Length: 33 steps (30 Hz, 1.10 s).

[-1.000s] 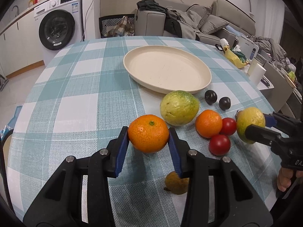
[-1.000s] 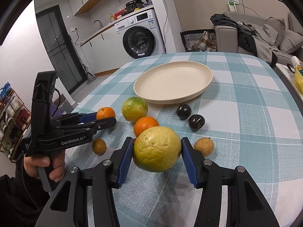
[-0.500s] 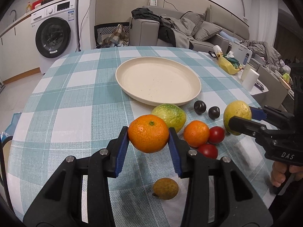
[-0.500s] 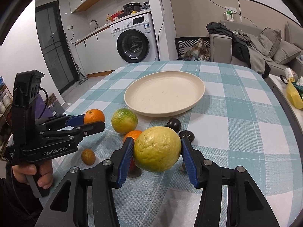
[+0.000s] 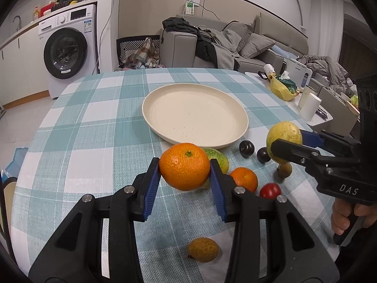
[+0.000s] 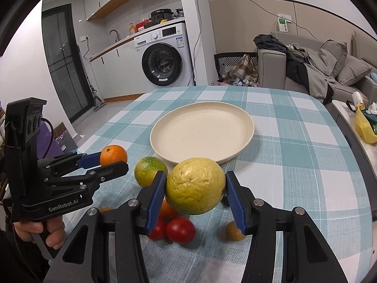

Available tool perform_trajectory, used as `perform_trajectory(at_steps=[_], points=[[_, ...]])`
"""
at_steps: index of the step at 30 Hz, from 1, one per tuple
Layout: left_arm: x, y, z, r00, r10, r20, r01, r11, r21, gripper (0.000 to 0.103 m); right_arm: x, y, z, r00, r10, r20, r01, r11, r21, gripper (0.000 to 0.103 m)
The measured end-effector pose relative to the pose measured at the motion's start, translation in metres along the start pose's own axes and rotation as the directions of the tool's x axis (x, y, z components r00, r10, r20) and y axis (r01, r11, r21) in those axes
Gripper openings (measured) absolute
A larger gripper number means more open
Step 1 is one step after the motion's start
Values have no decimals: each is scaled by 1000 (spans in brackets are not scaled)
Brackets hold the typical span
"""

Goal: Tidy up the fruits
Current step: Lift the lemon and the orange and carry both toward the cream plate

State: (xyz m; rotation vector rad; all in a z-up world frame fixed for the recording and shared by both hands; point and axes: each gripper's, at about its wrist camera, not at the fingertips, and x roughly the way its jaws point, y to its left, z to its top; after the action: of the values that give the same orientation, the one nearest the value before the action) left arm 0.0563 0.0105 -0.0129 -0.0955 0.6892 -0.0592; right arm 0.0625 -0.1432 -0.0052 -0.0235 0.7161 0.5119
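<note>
Two fruits: lifted off the table at once, one in each hand-held gripper, both short of the plate.
Table (image 5: 94,108): round, under a teal-and-white check cloth; it bears everything below.
Plate (image 5: 245,127): wide, cream, shallow and bare, lying straight ahead of both grippers and beyond the loose fruit. Neither held fruit is over its rim yet.
Right gripper (image 6: 195,189): blue pads pressed on a yellow-green guava (image 6: 195,186), held clear of the cloth. From here the near rim of the plate looks closest to this hand.
Left gripper (image 5: 185,166): pads closed on an orange (image 5: 185,166), stem end up, also in the air.
In the way: a green citrus (image 6: 150,171) sits just before the near rim, between the left gripper and the plate; I judge a raised carry would pass above it.
Second orange (image 5: 243,179): on the cloth, beside the green citrus.
Red tomatoes (image 6: 180,230): two, touching, beneath the right gripper.
Dark plums (image 5: 246,148): two, near the plate's right edge.
Small brown fruits (image 5: 203,249): one close under the left gripper, another further right.
</note>
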Motion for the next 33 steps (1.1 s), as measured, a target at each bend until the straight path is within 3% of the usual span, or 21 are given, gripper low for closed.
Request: perform_trajectory(at_steps=[18,33], points=[[14,-9,29,999,-1,38,0,1000,30,38,14,0,25,999,1,36,-2,1000,31,52],[27,-11,39,999,-3,34,2,999,36,38,40,-5,35,1000,-8,15,7,998,62,52]])
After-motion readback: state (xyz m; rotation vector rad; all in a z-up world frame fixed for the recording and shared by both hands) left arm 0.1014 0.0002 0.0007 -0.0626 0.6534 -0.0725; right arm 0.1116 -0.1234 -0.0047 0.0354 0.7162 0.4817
